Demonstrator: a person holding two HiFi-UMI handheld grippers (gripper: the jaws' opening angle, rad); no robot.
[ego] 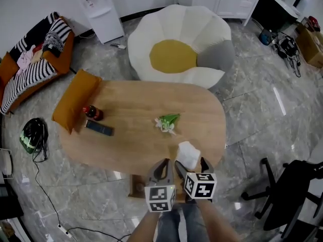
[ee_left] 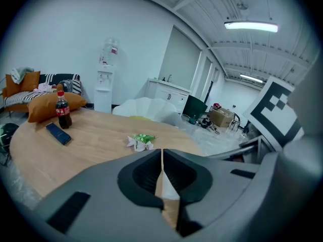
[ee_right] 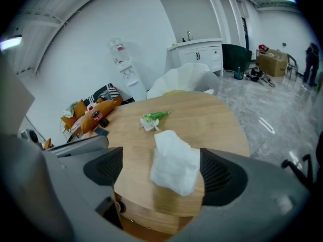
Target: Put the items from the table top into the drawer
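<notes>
On the oval wooden table lie a cola bottle, a dark phone, a green-and-white flower sprig and a crumpled white tissue near the front edge. My right gripper is open, its jaws standing either side of the tissue without squeezing it. My left gripper is shut and empty, just left of the right one over the table's front edge. A wooden drawer front shows below that edge. The bottle, phone and sprig appear far ahead in the left gripper view.
An orange cushion rests against the table's left end. A white-and-yellow flower-shaped seat stands behind the table. A black office chair is at the right, and a helmet and cables lie on the floor at left.
</notes>
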